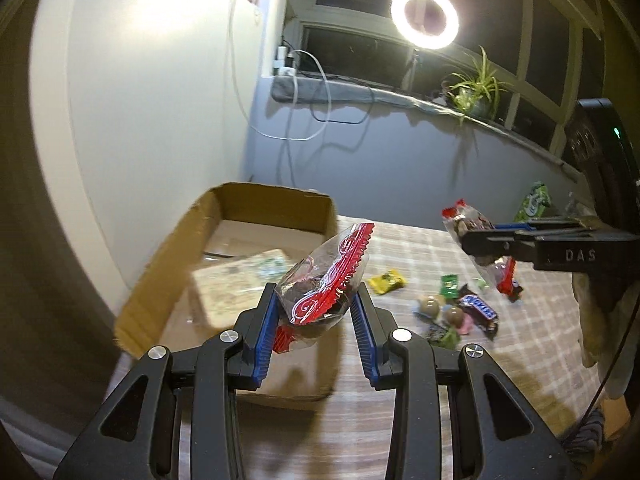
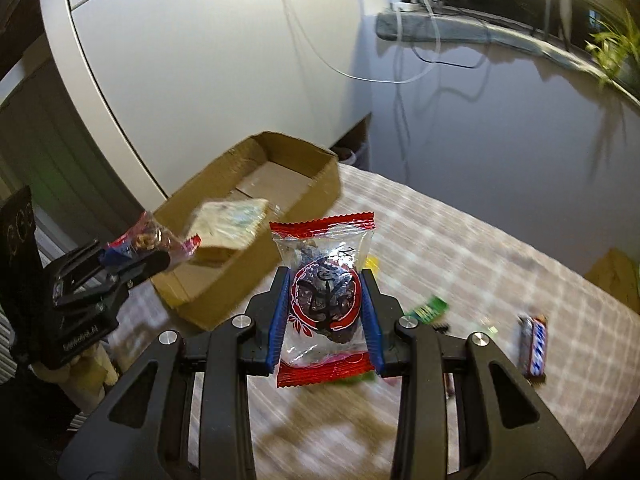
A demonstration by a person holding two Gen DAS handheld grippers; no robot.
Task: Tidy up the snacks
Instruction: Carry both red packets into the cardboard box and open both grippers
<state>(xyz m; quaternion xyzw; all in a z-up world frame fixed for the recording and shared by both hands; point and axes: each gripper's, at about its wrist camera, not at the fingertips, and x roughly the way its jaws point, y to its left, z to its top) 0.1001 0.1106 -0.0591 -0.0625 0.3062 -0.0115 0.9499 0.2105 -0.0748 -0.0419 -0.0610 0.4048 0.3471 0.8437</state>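
Note:
My left gripper (image 1: 316, 300) is shut on a clear packet with red edges (image 1: 324, 284), held above the near right corner of the cardboard box (image 1: 180, 248). My right gripper (image 2: 326, 292) is shut on a like clear red-edged packet (image 2: 324, 296), held above the table to the right of the box (image 2: 248, 280). The right gripper with its packet (image 1: 480, 256) shows at the right in the left wrist view; the left gripper with its packet (image 2: 148, 240) shows at the left in the right wrist view. A pale flat pack (image 1: 240, 276) lies inside the box.
Loose snacks lie on the checked tablecloth (image 1: 400, 248): a Snickers bar (image 1: 478, 312), a yellow packet (image 1: 386, 282), a green packet (image 1: 450, 284) and round sweets (image 1: 428, 304). A green bag (image 1: 534, 200) lies far right. A ring light (image 1: 424, 16) and a plant (image 1: 478, 88) stand at the window sill.

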